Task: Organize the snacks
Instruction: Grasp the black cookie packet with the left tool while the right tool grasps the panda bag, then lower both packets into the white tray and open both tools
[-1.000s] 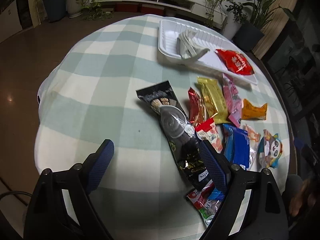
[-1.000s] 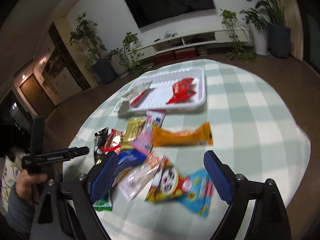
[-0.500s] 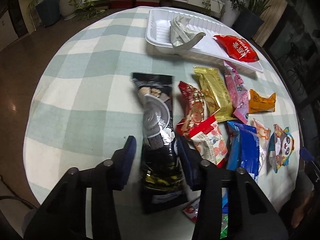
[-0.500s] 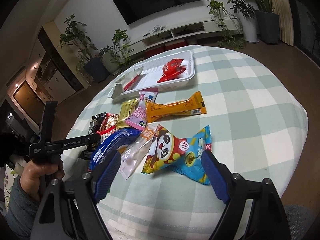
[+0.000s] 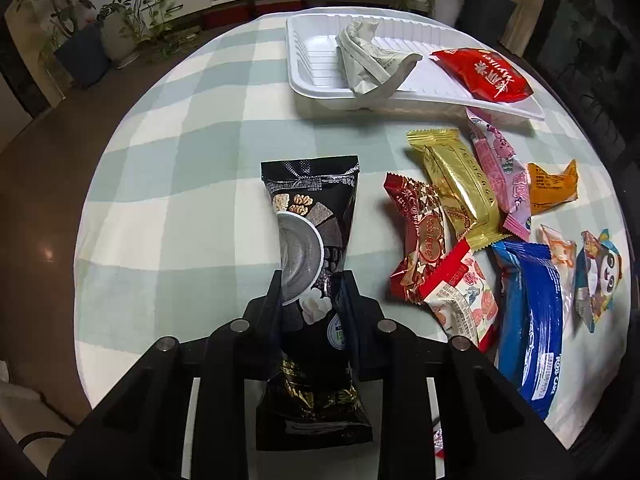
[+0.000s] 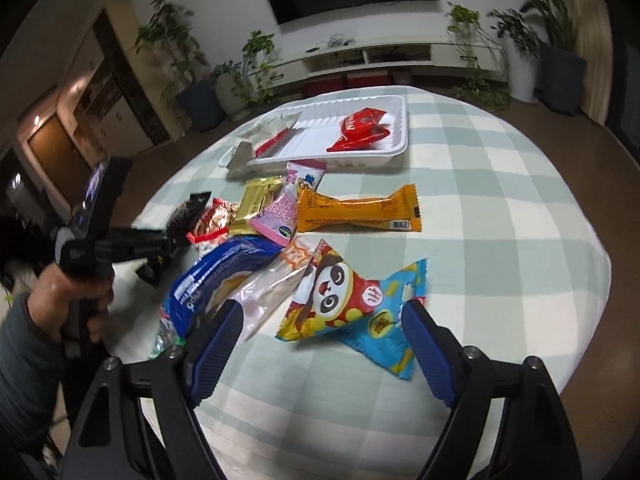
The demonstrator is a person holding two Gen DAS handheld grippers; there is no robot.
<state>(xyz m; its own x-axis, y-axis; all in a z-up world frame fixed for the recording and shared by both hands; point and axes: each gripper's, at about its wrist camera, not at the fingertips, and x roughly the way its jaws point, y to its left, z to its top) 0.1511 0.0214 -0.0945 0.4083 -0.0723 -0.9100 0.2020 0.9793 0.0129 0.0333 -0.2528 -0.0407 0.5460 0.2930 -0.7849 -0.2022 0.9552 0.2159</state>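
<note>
now the left tool (image 5: 310, 280), its jaws just closing, pinches the long black snack packet (image 5: 310, 216), glossy, picturing a grey bowl, stretching ahead over the desk (image 5: 180, 184); right tool (image 6: 320, 344) spread.

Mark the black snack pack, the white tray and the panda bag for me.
black snack pack (image 5: 308, 216), left wrist view, printed upper face.
white tray (image 5: 316, 60), left wrist view, ribbed floor.
panda bag (image 6: 344, 292), right wrist view, panda print.

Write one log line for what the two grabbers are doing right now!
left gripper: just closed on black packet | right gripper: open above panda packet | white tray: holds red packet
</note>
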